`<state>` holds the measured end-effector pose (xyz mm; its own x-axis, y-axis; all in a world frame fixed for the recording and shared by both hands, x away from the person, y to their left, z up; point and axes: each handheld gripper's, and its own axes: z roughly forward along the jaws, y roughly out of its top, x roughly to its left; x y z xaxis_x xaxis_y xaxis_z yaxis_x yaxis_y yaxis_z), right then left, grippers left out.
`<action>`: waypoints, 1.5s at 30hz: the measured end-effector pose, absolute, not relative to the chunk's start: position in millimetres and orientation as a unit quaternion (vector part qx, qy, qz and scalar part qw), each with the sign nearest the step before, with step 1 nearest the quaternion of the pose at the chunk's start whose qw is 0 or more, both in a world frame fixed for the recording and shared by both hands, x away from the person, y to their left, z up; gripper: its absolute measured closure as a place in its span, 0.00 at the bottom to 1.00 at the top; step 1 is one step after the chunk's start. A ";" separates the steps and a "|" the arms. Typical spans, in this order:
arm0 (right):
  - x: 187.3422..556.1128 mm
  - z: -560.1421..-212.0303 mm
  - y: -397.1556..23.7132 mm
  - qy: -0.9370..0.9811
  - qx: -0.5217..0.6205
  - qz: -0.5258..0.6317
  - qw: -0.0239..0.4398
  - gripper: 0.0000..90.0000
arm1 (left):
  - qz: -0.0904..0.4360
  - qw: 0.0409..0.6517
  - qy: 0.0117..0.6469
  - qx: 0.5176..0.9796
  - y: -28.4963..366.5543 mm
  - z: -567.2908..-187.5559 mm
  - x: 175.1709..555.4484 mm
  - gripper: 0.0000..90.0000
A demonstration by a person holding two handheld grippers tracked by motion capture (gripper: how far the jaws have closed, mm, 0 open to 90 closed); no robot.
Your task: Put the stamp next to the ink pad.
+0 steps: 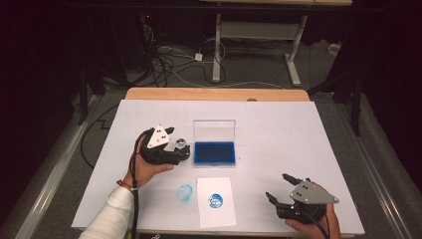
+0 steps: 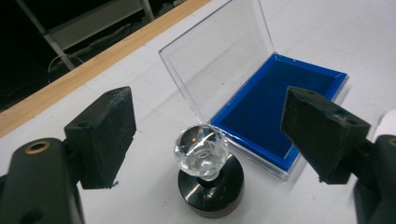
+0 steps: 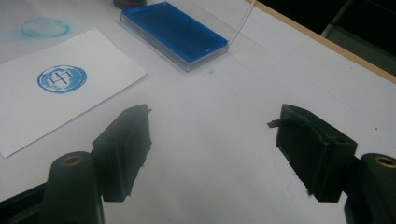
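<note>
Both fingers of our left gripper (image 2: 205, 135) stand wide around the stamp (image 2: 205, 163); we lift straight, avoiding its knob.

Stamp (image 1: 181, 145) stands mid-table (image 1: 278, 124), just left of the ink pad (image 1: 215, 153); paper (image 1: 216, 201) lies at the near edge.

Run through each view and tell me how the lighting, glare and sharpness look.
High view: the white table is evenly lit, the surrounding floor falls into darkness, the picture is soft. Left gripper view: the stamp has bright reflections in its clear knob, the ink pad's open lid shows faint sheen, the near jaws look slightly soft. Right gripper view: the stamped paper is fairly sharp, the jaws cast soft shadows.
</note>
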<state>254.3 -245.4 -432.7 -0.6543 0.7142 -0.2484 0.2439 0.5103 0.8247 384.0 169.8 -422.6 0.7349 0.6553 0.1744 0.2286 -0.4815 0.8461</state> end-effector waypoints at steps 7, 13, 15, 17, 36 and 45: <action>256.3 -435.4 -246.6 0.820 0.297 0.396 0.287 0.30 | 0.245 0.431 0.234 0.837 161.3 -414.7 370.4 0.19; 256.7 -435.2 -246.2 0.820 0.297 0.396 0.287 0.29 | 0.242 0.437 0.217 0.839 162.2 -410.2 363.4 0.19; 256.5 -435.3 -246.2 0.819 0.297 0.397 0.287 0.29 | 0.242 0.438 0.216 0.839 163.9 -408.4 360.8 0.19; 256.8 -435.0 -246.2 0.820 0.296 0.396 0.289 0.29 | 0.246 0.439 0.214 0.837 165.6 -406.7 358.2 0.19; 254.0 -432.4 -245.7 0.816 0.292 0.402 0.295 0.29 | 0.282 0.427 0.200 0.835 181.2 -402.2 327.5 0.19; 253.7 -431.5 -245.0 0.815 0.291 0.403 0.297 0.29 | 0.289 0.417 0.194 0.840 188.6 -406.1 317.5 0.19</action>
